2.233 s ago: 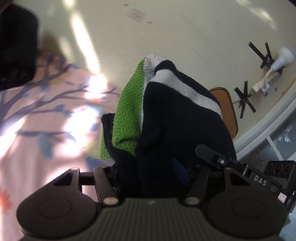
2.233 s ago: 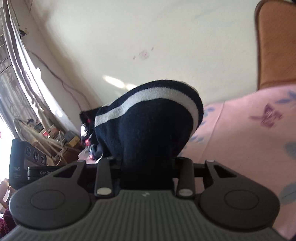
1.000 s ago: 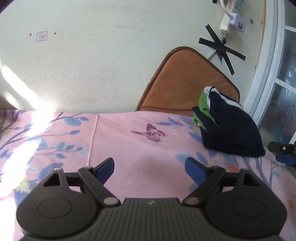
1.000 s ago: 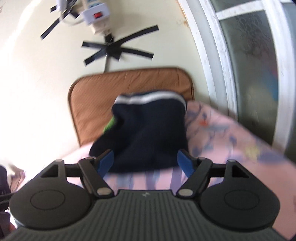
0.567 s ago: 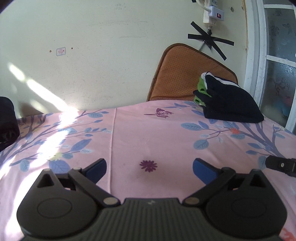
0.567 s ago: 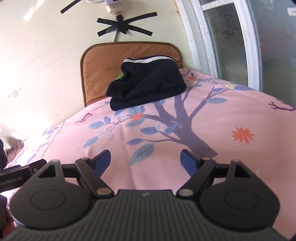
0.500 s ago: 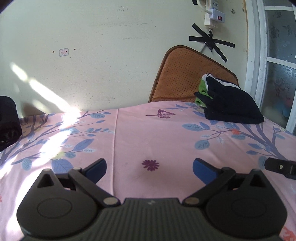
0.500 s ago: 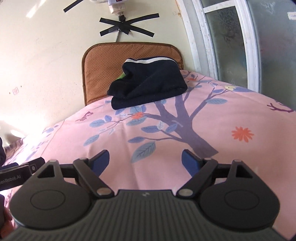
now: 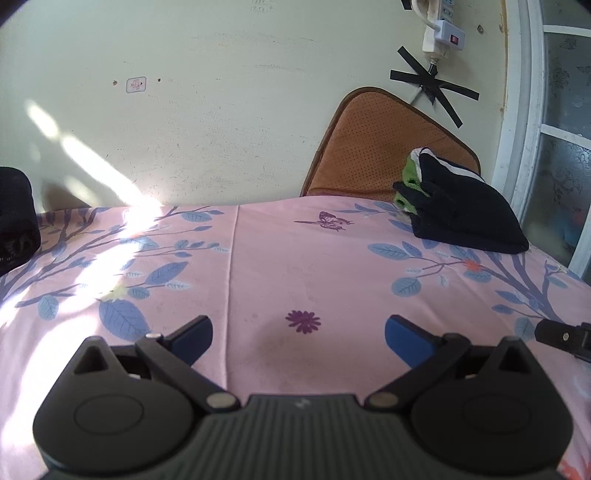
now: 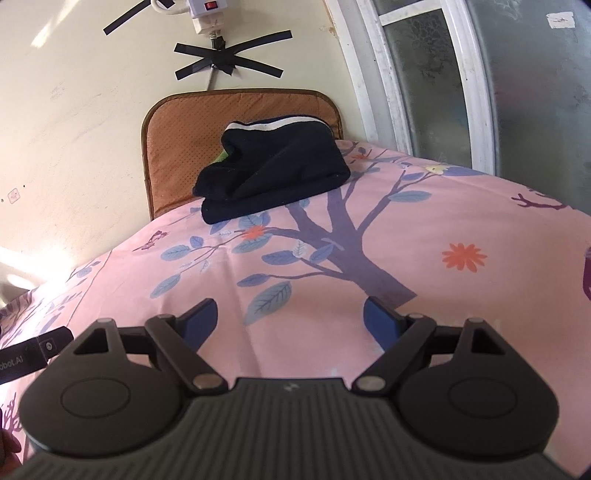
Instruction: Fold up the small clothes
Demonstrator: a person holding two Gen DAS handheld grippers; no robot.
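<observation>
Nearest in each wrist view are the fingers. The left gripper (image 9: 298, 336) has its blue-tipped fingers (image 9: 195, 336) spread wide apart, nothing between them, hovering low over the pink sheet (image 9: 280, 258); whether they touch it cannot be told. The right gripper (image 10: 291, 321) is the same: fingers (image 10: 380, 321) wide apart, empty, just above the sheet (image 10: 332, 280). A dark piece of the right gripper's body shows at the right edge of the left view, and a dark piece of the left gripper's body, with partly legible lettering, at the left edge of the right view, so the two sit side by side.

Beyond them the sheet, printed with a tree, leaves and flowers, lies bare through the middle of the surface, which looks like a bed.

Farther back, near the far right corner, sits the garment (image 9: 461, 218), a dark navy knit with a white stripe and green showing at one end, folded into a compact bundle (image 10: 273, 170). It rests on the sheet against a brown cushion (image 9: 373, 147) that leans on the wall. It is well apart from both grippers.

That piece looks done: folded and set aside. At the far left edge of the left view a dark mass (image 9: 14, 218) sits on the sheet; it may be more clothing to fold, but it is too cut off to say.

On the wall, a power strip (image 10: 207, 14) and crossed black tape (image 10: 229, 59).
</observation>
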